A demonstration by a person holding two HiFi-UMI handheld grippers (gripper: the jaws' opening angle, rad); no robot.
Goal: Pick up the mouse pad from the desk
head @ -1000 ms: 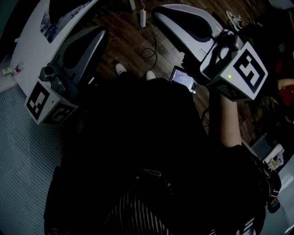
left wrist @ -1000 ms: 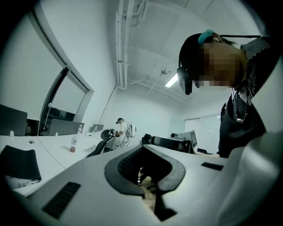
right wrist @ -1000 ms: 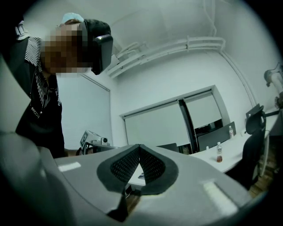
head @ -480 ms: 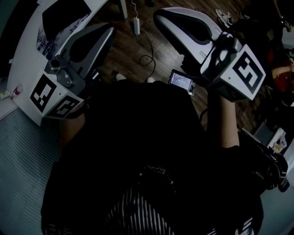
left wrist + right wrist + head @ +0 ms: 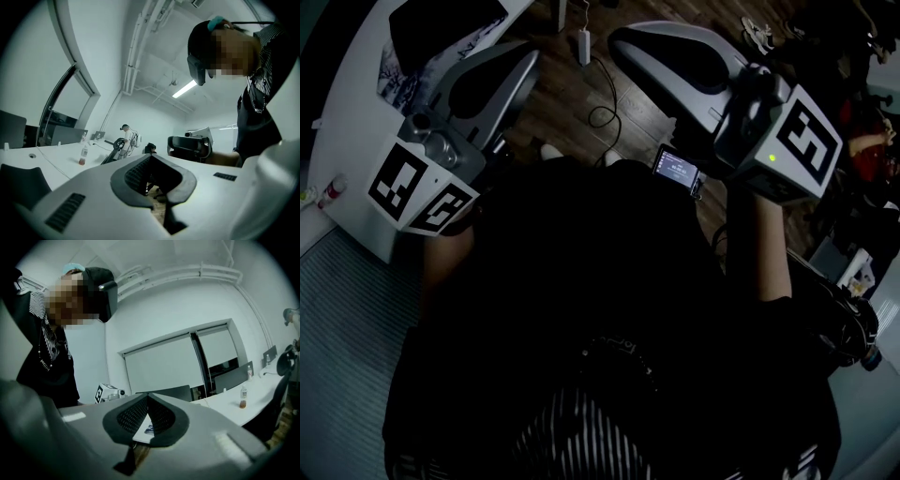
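Both claws, left claw point(image 5: 523, 64) and right claw point(image 5: 623, 39), sit closed and empty, so nearing the counter point(image 5: 356, 122) unopened they could merely shove the flat mouse pad point(image 5: 398, 70).

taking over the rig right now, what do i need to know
left tongs: shut, empty, held level.
right tongs: shut, empty, held level.
mouse pad: it looks like the flat printed sheet on the white desk, ahead and to the left of the left tongs. Neither pair touches it.
Done: nothing yet.
To do: probably move up to the desk, open one pair, grip the pad's edge and lift it.
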